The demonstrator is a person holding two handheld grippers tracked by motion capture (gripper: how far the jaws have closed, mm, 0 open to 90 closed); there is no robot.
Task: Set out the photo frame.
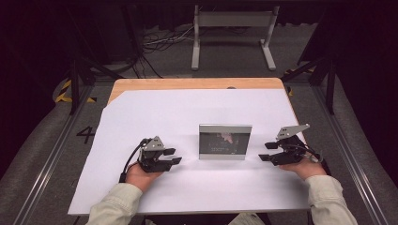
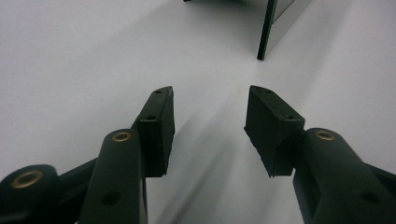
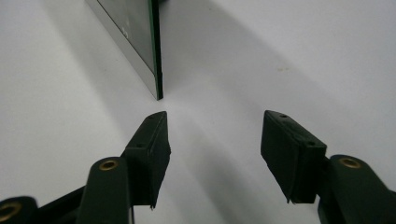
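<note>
A small framed picture [image 1: 225,141] with a silver border and dark image stands upright in the middle of the white sheet [image 1: 155,112]. My left gripper [image 1: 174,156] rests on the sheet to its left, open, nothing between its fingers, pointing toward the frame. My right gripper [image 1: 265,151] sits to the frame's right, also open and empty, pointing at it. In the left gripper view my gripper [image 2: 210,126] faces the frame's edge [image 2: 268,28] farther off. In the right gripper view my gripper [image 3: 215,154] is close to the frame's near corner [image 3: 156,70].
The white sheet covers a wooden table [image 1: 187,83] whose far edge shows. A grey metal stand [image 1: 232,33] and cables lie on the floor beyond. Dark rails run along both sides of the table.
</note>
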